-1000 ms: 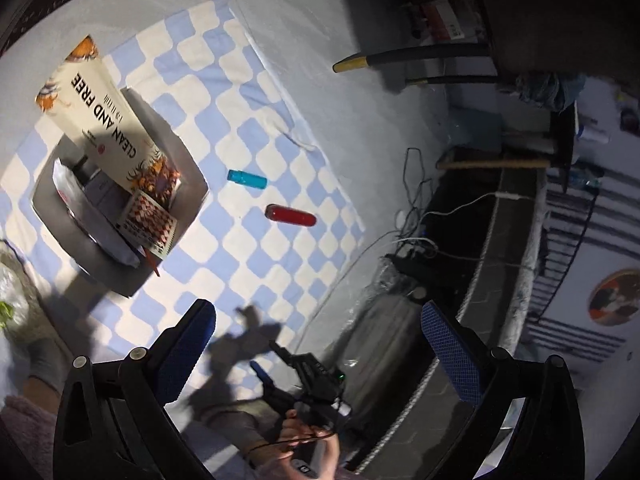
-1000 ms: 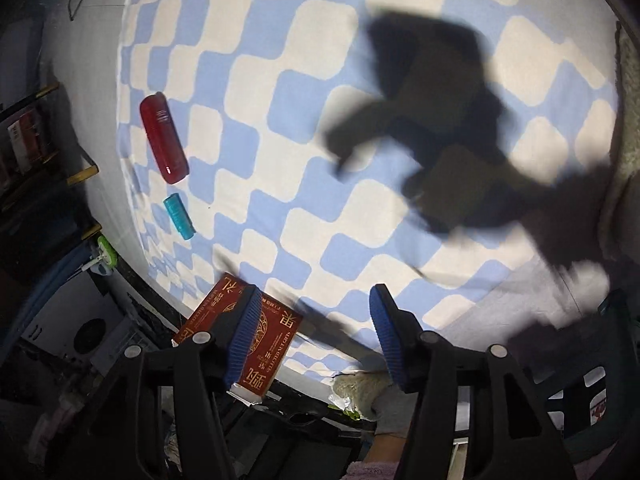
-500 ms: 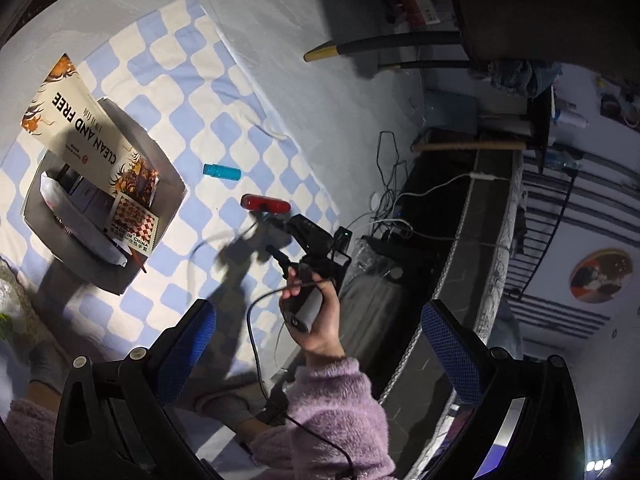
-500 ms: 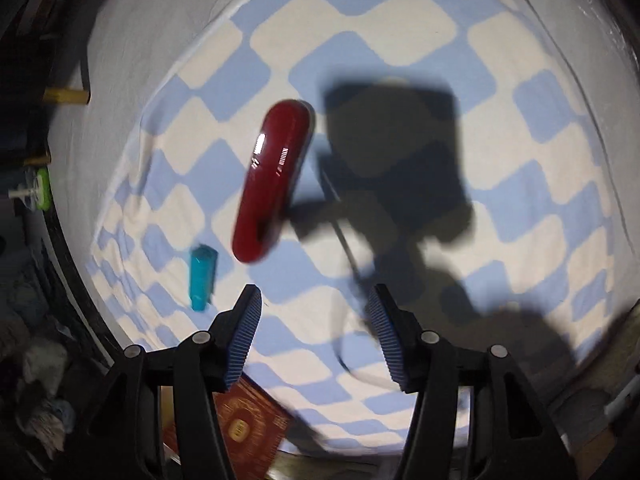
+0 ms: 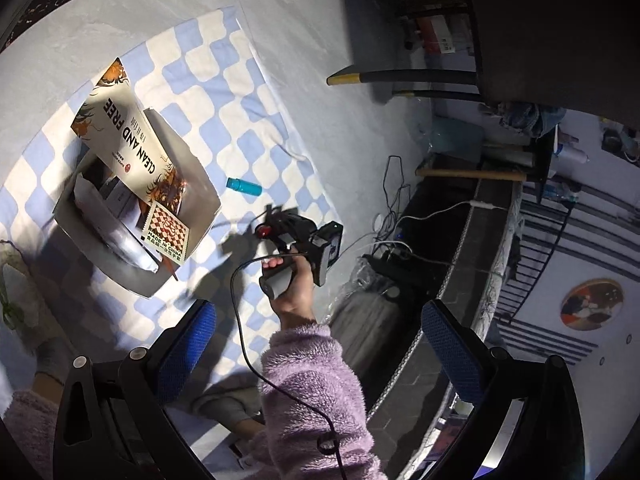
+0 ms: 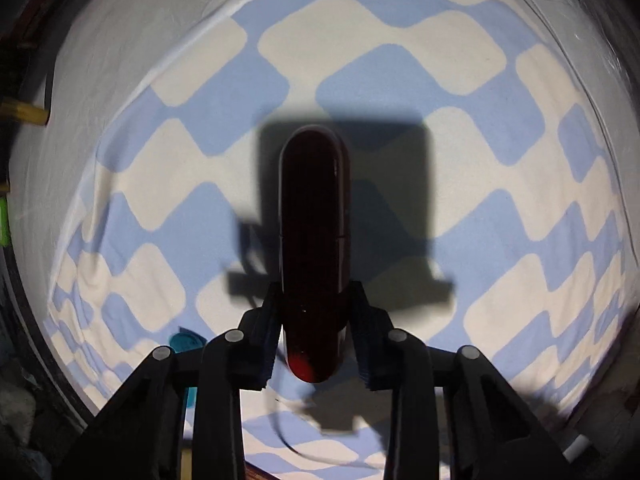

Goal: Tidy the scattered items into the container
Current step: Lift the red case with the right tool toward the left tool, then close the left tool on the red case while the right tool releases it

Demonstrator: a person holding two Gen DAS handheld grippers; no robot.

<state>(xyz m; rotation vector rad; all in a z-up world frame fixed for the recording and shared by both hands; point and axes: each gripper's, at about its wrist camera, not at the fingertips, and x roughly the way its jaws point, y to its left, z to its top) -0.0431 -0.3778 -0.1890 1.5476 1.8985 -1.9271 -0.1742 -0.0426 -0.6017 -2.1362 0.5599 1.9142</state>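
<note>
A red capsule-shaped case (image 6: 314,220) lies on the blue-and-white chequered cloth (image 6: 400,40). My right gripper (image 6: 314,300) points straight down over it, its jaws closing, and both pads touch the sides of the case's near end. The left wrist view shows that gripper (image 5: 280,228) in a hand, low on the cloth, with the red case (image 5: 263,232) at its tip. A teal tube (image 5: 244,187) lies just beyond, also seen as the teal tube (image 6: 184,340). The grey container (image 5: 200,216) holds a "CLEAN AND FREE" box (image 5: 128,144) and a chequered packet (image 5: 166,232). My left gripper (image 5: 316,316) hangs open and empty.
Chair legs with yellow tips (image 5: 348,79) stand on the grey floor past the cloth's far edge. Cables (image 5: 394,184) and a dark bag (image 5: 368,320) lie to the right by a low ledge. A socked foot (image 5: 48,356) rests at the cloth's near left.
My right gripper swung across the cloth, came down over the red case and narrowed its jaws onto it. The left gripper drifted a little, staying open.
</note>
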